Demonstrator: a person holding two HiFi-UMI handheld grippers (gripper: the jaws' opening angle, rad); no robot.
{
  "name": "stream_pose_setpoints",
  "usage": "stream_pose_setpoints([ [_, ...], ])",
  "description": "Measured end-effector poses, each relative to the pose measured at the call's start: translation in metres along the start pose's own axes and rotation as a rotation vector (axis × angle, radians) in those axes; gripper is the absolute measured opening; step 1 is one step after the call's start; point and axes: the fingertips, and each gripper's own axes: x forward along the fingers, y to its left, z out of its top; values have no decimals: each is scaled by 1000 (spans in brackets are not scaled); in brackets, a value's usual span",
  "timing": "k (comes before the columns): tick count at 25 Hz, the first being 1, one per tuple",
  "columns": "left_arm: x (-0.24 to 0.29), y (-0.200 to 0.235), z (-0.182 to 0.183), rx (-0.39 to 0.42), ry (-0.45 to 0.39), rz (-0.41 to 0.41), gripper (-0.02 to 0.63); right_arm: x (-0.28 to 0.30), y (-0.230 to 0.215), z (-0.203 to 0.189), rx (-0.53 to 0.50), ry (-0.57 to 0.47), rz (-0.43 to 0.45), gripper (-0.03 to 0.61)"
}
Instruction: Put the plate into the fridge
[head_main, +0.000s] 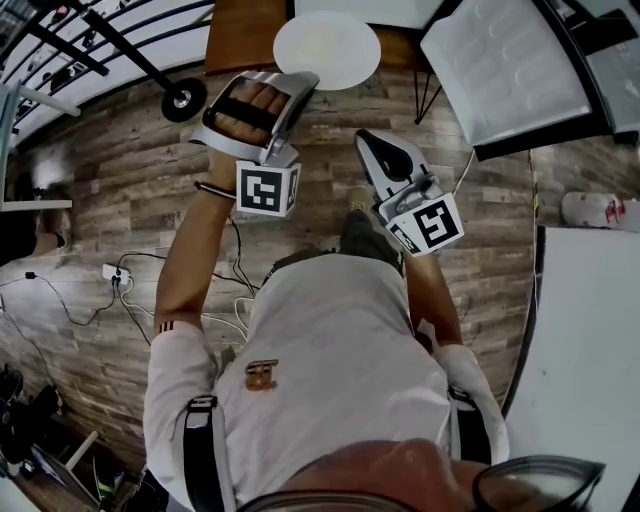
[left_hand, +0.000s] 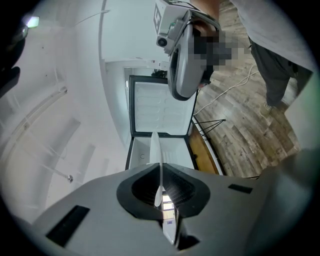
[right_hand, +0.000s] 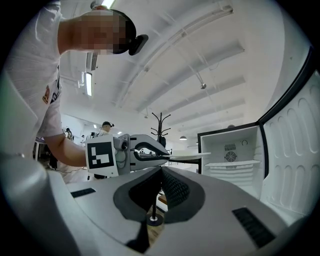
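Observation:
A round white plate (head_main: 327, 48) is held flat by its near rim in my left gripper (head_main: 298, 82), which is shut on it. In the left gripper view the plate (left_hand: 156, 160) shows edge-on between the pads, pointing at the open fridge (left_hand: 160, 127). In the head view the fridge's door (head_main: 505, 65) stands open at the top right. My right gripper (head_main: 368, 140) hangs beside the left, shut with nothing in it. The right gripper view shows its jaws (right_hand: 161, 172) closed, the plate (right_hand: 187, 157) in the left gripper (right_hand: 165, 156), and the fridge's white shelves (right_hand: 232, 162) beyond.
A brown wooden surface (head_main: 245, 35) lies under and left of the plate. Black stand legs (head_main: 430, 95) rise by the fridge door. Cables and a power strip (head_main: 115, 272) lie on the plank floor at left. A white surface (head_main: 590, 330) runs along the right.

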Motion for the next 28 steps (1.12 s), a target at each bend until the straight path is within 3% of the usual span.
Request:
stream_pose_setpoints([
  [21,217,22,-21,-29,161,-30,28,67,-219,-15,-7,-1,139,32],
  [28,274,23,-20,-36,235,-33,28,73,-271,-20,-6,-19,203,32],
])
